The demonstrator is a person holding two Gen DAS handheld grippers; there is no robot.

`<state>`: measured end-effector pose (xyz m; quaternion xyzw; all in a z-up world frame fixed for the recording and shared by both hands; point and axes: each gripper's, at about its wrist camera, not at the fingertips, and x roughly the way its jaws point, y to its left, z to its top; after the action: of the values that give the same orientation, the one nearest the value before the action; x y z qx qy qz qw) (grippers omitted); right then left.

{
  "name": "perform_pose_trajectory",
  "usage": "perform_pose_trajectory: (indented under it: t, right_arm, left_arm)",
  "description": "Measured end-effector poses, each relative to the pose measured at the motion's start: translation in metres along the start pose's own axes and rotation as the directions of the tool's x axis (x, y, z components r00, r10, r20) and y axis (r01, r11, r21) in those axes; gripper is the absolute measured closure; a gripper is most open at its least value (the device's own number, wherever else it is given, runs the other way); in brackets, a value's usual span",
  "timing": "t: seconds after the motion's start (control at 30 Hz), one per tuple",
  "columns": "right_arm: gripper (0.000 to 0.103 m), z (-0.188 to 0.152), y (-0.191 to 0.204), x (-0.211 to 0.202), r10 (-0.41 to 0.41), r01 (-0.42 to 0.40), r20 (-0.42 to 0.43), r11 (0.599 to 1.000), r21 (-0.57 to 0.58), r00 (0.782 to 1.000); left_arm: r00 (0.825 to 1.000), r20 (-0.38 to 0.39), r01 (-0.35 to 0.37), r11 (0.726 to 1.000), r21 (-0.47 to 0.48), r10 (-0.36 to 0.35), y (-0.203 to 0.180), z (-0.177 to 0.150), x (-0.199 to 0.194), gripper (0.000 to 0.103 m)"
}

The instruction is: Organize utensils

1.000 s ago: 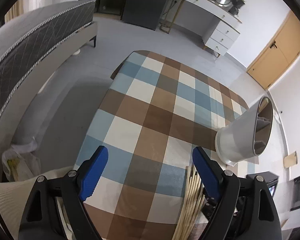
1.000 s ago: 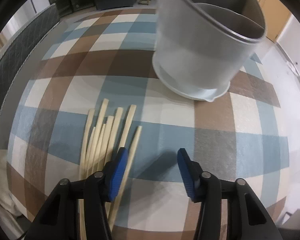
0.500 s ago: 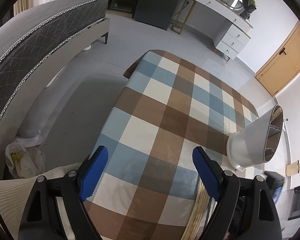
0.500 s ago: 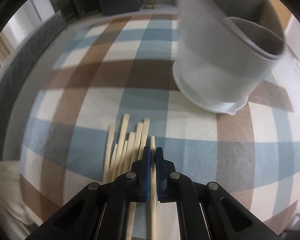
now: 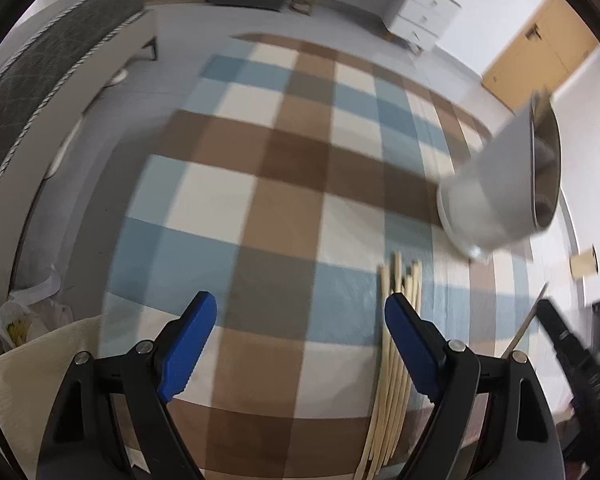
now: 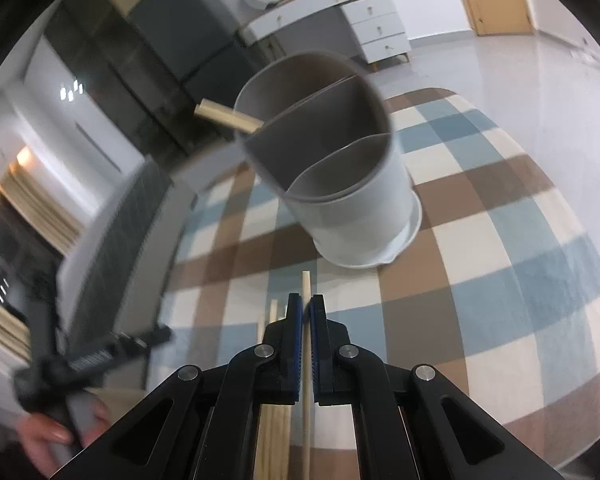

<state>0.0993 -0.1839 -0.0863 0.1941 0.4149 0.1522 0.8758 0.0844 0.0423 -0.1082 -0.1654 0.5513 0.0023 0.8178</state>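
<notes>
Right now the right gripper pinches one chopstick above the checked tablecloth, the left gripper gapes empty by the chopstick bundle, and beyond stands the divided utensil holder.

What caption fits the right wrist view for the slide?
Right gripper shut on one chopstick, facing the divided white utensil holder on the checked tablecloth.

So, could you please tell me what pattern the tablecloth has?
Checked squares of blue, brown and cream, clearest in the left wrist view.
</notes>
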Motion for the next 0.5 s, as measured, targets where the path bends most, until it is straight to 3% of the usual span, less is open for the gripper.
perform_pose_trajectory:
  t: [0.23, 0.5]
  right_arm:
    - [0.100, 0.009, -0.029, -0.013, 0.049, -0.059, 0.077, 0.990, 0.127, 0.996]
    - [0.100, 0.016, -0.033, -0.017, 0.043, -0.058, 0.106, 0.988, 0.142, 0.993]
  left_arm:
    - [0.998, -0.049, -0.026, 0.998, 0.055, 0.028, -0.013, -0.015, 0.016, 0.020]
    - [0.996, -0.045, -0.072, 0.991, 0.114, 0.078, -0.032, -0.015, 0.025, 0.024]
